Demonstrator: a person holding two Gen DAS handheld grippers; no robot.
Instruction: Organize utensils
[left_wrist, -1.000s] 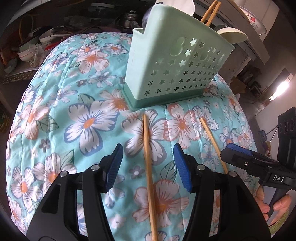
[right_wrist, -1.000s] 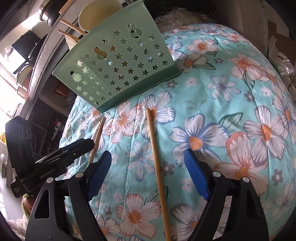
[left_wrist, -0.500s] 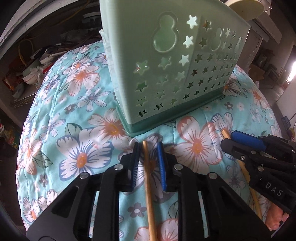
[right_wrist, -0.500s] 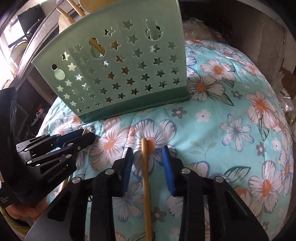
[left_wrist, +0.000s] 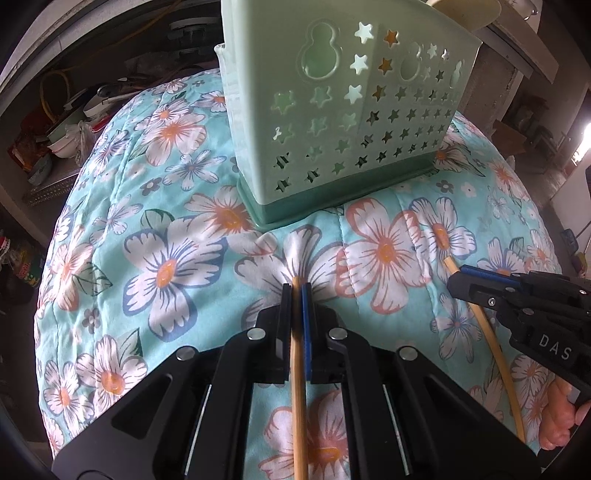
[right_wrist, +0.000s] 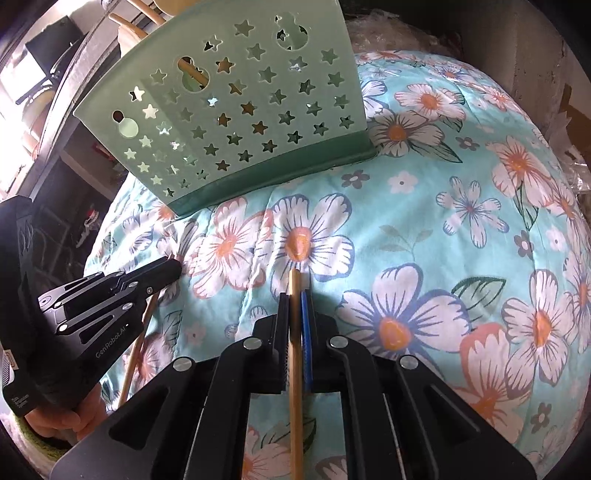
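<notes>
Item one: our left gripper, fingers closed tight on a chopstick lying on the floral quilt. Item two: our right gripper, fingers likewise clamped on the second chopstick. Item three: green star-cut utensil caddy, standing at twelve o'clock beyond both.

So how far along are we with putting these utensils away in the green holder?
Already done: the green holder has a few utensils standing in it. In hand: the left gripper and right gripper have just closed, each on a chopstick lying on the floral cloth. Left: lifting both into the holder.
</notes>
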